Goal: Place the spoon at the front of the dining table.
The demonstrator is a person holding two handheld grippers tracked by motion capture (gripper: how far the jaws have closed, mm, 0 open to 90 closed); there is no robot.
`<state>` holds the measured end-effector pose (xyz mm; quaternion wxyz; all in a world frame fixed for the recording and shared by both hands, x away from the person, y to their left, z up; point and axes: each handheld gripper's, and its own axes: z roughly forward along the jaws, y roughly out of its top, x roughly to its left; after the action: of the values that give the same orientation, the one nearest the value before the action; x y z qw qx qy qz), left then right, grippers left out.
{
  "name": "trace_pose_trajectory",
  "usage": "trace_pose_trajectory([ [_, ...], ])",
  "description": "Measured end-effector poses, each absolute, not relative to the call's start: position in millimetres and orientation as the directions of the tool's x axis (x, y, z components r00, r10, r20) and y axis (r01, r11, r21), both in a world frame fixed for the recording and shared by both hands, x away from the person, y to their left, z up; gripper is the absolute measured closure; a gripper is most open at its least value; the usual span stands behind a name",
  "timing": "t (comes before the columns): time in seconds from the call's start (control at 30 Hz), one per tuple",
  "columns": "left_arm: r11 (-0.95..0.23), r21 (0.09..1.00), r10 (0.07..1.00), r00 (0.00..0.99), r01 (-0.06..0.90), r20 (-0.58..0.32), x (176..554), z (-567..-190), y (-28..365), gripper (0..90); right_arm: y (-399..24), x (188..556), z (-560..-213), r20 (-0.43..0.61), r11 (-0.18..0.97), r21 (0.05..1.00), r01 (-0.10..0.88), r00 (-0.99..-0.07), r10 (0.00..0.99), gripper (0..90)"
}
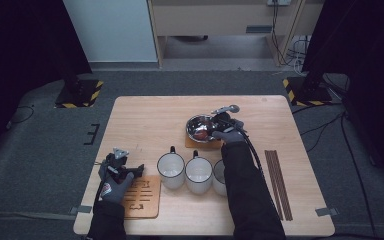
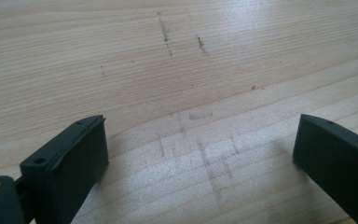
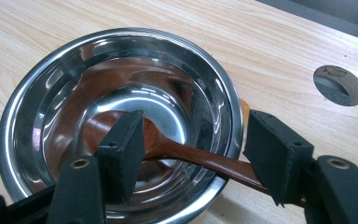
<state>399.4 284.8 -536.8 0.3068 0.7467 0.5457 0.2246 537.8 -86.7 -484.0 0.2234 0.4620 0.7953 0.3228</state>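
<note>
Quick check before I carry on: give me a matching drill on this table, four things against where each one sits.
Things:
1. wooden spoon
2. steel bowl
3. chopsticks
4. white mugs

Places:
A. in a row near the table's front edge, at the middle
B. on a small wooden mat, toward the far side
C. flat on the table, by its right edge
D. scoop end inside the bowl, handle out over the rim between the right gripper's jaws

Pairs: 1-D, 2-B, 3-C, 4-A
</note>
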Motion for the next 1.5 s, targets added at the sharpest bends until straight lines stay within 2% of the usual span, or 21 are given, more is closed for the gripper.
trace_pose_trajectory([
  [0.37,-0.216,0.703,0.953,0.304,0.677,0.001,399.4,-536.8,284.8,1.8,-87.1,536.3,-480.4,-0.040,0.349,0.733,0.585,-0.474,0.879,36.1],
  [0.83,-0.216,0.703,0.953,0.304,0.677,0.001,399.4,-536.8,284.8,1.8,-97.9,527.0,-446.3,-0.035,0.306,0.804,0.510,-0.473,0.880,32.1],
  [1.5,-0.217,0.703,0.953,0.304,0.677,0.001,399.4,-536.9,284.7,1.7,-150.7,495.0,-417.4,-0.039,0.248,0.858,0.451,-0.424,0.905,24.4],
])
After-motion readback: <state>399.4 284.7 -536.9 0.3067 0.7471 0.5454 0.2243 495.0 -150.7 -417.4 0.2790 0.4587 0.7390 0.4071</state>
